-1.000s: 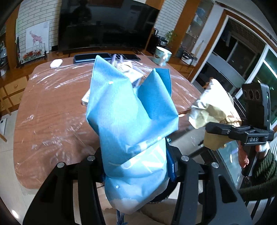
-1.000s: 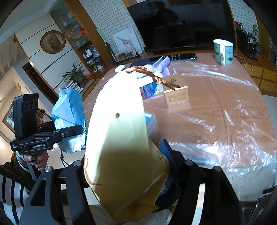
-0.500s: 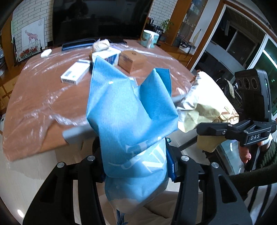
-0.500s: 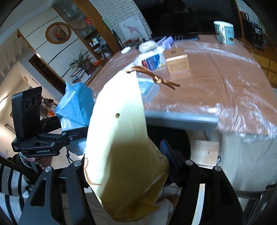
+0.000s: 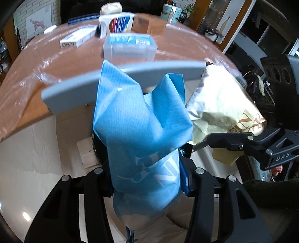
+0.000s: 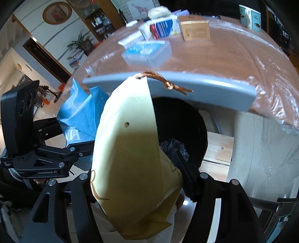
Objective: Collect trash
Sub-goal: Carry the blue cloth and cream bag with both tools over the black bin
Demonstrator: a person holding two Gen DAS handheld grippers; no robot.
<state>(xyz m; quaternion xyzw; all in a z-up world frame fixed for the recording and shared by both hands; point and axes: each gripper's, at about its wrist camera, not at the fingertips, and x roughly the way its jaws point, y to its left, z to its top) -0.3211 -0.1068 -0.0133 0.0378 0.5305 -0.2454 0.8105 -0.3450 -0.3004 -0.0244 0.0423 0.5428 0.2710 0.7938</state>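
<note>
The plastic-wrapped counter (image 6: 233,61) ends in a grey edge above the round black bin (image 6: 185,123). Over that bin, the left gripper (image 5: 147,179) pinches a creased blue paper bag (image 5: 138,119); the right gripper (image 6: 138,185) clamps a smooth cream paper bag (image 6: 129,149).

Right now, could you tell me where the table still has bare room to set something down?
The table's near right part is bare, between the wooden box, the mug and the grey chair back. Its near left corner, beside the clear plastic box, is bare too. The far middle is crowded with cartons. Both grippers hold bags above a black bin.
</note>
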